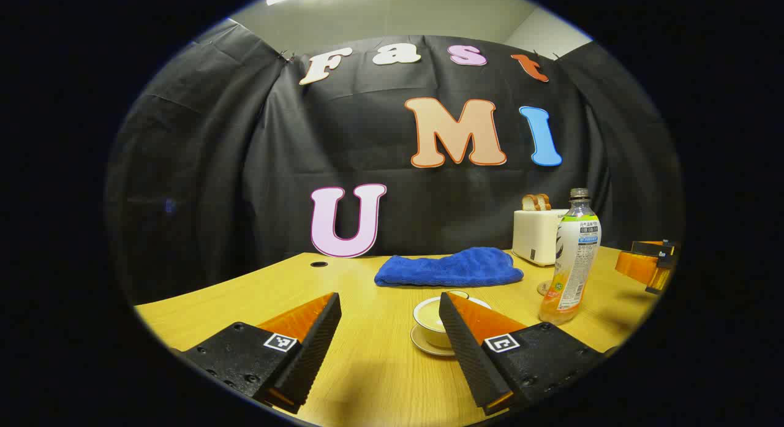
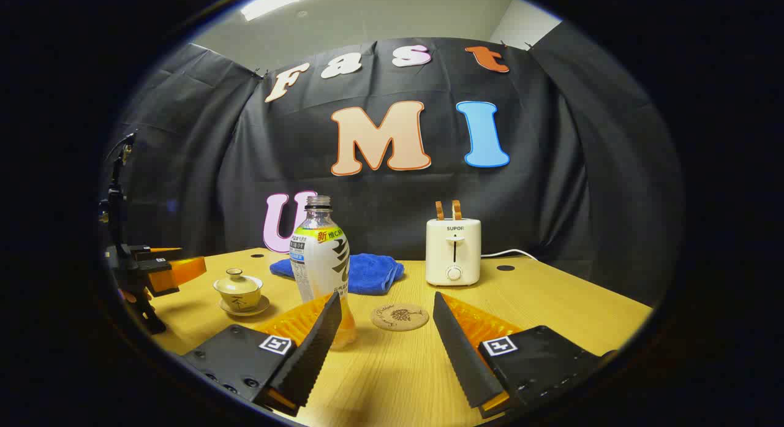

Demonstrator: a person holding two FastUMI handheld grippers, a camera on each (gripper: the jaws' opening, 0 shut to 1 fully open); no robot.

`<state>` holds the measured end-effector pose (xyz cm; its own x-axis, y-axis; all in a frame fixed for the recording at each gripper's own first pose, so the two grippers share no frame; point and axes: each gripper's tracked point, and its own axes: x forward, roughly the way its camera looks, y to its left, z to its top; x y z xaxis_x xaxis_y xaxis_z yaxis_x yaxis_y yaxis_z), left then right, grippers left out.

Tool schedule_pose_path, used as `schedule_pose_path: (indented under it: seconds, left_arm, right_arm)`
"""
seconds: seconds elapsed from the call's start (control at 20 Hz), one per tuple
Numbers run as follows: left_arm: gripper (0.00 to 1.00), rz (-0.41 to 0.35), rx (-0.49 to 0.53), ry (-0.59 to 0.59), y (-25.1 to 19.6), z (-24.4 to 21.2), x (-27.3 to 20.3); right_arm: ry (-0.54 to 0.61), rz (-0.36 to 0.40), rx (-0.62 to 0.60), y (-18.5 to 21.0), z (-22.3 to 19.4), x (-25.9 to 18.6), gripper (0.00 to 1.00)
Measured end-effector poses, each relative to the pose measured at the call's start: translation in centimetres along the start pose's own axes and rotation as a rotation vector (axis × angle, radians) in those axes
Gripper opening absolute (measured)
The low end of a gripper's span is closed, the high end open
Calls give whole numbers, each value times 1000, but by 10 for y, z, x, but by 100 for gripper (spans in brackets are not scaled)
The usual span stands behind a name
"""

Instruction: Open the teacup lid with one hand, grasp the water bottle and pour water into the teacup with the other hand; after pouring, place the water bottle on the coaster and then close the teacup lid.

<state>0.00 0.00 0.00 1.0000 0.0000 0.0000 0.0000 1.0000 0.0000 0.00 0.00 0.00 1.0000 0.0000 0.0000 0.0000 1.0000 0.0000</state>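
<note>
I'm at the start: my left gripper (image 1: 387,335) and right gripper (image 2: 386,329) both spread, empty; the lidded cream ceramic teacup (image 2: 238,290) needs uncovering before the clear plastic water bottle (image 2: 320,264)

Count on the table (image 2: 551,317): one water bottle (image 2: 320,261), one lidded teacup (image 2: 238,288) on one saucer (image 2: 245,310), left of the bottle. One round coaster (image 2: 399,317) just right of the bottle. One blue towel (image 2: 367,272) behind the bottle. One white toaster (image 2: 453,251) right of the bottle, holding two bread slices (image 2: 448,209). Two grippers: left gripper (image 1: 389,304), right gripper (image 2: 386,304).
</note>
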Motion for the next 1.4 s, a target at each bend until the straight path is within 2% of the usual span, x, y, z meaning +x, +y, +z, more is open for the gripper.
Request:
schedule_pose_path:
  seconds: [0.15, 0.2, 0.25, 0.3, 0.35, 0.4, 0.85, 0.9, 0.95, 1.0, 1.1, 1.2, 1.25, 1.35, 1.4]
  left_arm:
    - [95, -1, 0, 1, 0, 0, 0]
    - [95, -2, 0, 1, 0, 0, 0]
    - [95, -2, 0, 1, 0, 1, 0]
    - [95, -2, -1, 1, 1, 0, 0]
    - [95, -2, -1, 1, 0, 1, 0]
    - [95, -2, -1, 1, 1, 0, 0]
    - [95, -16, -3, 0, 0, 0, 0]
    - [95, -19, -3, 0, 0, 0, -1]
    - [95, -21, -4, -1, 0, 1, -1]
    - [95, -23, -4, 0, 0, 0, -1]
    - [95, -27, -5, -1, 0, 0, -1]
    - [95, -38, -6, -1, -3, 1, 0]
    - [95, -50, -6, -1, -6, 2, 1]
    - [95, -81, -6, -2, -12, 2, 1]
    - [95, -96, -6, -1, -15, 1, 2]
  right_arm:
    - [0, 3, 0, 0, 1, 0, 96]
    - [0, 4, 0, 1, 0, 0, 92]
    - [0, 5, 0, 1, 0, 0, 92]
    - [0, 5, 0, 1, 0, 1, 96]
    - [0, 5, 0, 0, 0, 0, 92]
    - [0, 5, 0, 1, -1, 0, 96]
    - [0, 6, 0, 0, 0, 1, 96]
    - [0, 6, 0, 0, -1, 0, 92]
    - [0, 6, 0, 0, 0, 0, 92]
    - [0, 6, 0, 0, 0, 1, 96]
    - [0, 6, 0, 0, -1, 1, 96]
    - [-1, 6, 0, 0, -1, 0, 96]
    - [0, 6, 0, 0, 0, 1, 92]
    - [0, 6, 0, 0, 0, 1, 92]
    - [0, 6, 0, 0, -1, 1, 96]
